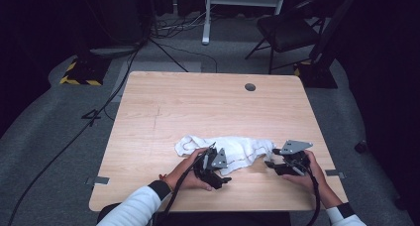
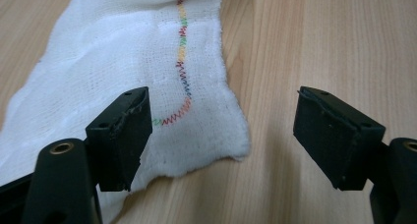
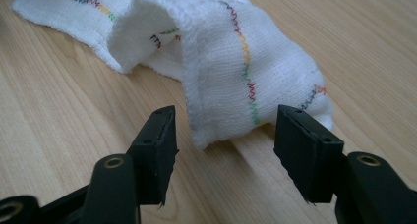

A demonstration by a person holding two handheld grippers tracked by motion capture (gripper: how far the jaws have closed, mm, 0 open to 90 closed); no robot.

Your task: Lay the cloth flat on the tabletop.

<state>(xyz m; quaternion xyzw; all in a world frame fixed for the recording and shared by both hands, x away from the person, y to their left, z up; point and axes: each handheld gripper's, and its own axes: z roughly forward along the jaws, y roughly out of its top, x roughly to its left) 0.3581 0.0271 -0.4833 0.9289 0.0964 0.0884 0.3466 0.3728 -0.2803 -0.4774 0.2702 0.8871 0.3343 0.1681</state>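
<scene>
Pale wooden bench [image 1: 208,107], white cloth [image 1: 233,149] crumpled near front edge. Left gripper [image 2: 223,135] and right gripper [image 3: 223,145] at opposite cloth ends, fingers open, gripping nothing. Probably pre-grasp; next: closing on each hem.

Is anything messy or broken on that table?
Only the white cloth: it lies crumpled and partly folded over itself near the table's front edge. The pads on the left tongs look frayed at their edges. Nothing is spilled.

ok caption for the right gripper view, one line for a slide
Open right gripper facing a folded end of a white woven cloth with multicoloured zigzag stitching on a light wooden table.
</scene>
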